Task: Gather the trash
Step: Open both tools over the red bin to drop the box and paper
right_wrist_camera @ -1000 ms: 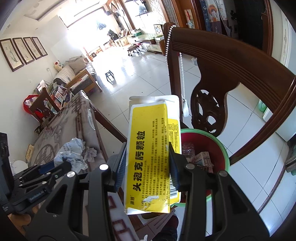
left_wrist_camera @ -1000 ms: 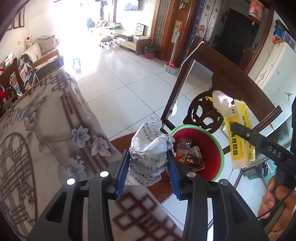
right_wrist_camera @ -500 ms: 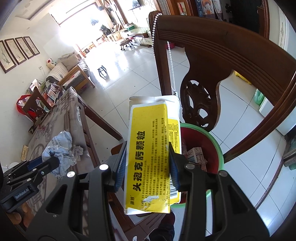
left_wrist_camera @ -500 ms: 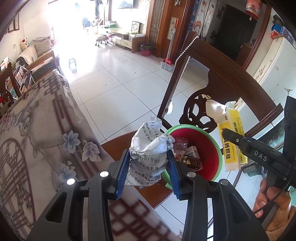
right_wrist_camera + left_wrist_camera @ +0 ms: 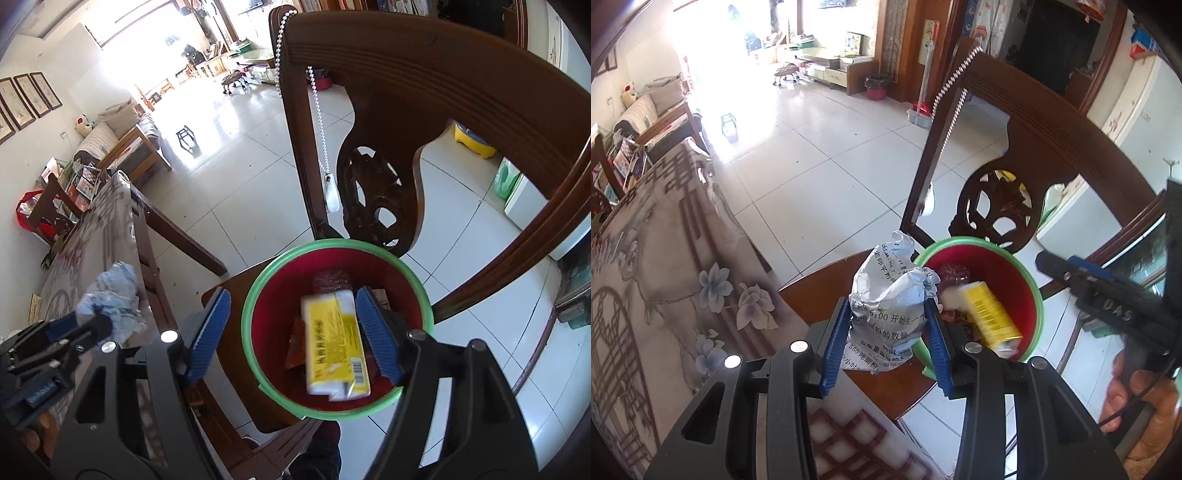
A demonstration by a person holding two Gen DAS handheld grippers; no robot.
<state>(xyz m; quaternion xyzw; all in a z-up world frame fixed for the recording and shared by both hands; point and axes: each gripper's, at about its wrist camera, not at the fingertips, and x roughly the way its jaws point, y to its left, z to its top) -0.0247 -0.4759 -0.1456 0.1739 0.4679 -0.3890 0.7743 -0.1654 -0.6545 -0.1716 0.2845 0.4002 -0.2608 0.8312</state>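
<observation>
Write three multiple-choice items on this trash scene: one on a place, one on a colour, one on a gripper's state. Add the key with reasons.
1. Where is the yellow cardboard box?
A. on the floral tablecloth
B. inside the red bin
C. on the tiled floor

2. What colour is the rim of the red plastic bin?
A. green
B. blue
C. white

3. How does the left gripper stand?
A. open and bare
B. shut on the crumpled printed paper
C. out of view

Key: 1 B, the box lies among the trash within the bin's wall; 2 A, a green band rings the opening; 3 B, its blue pads press both sides of the crumpled printed paper.
</observation>
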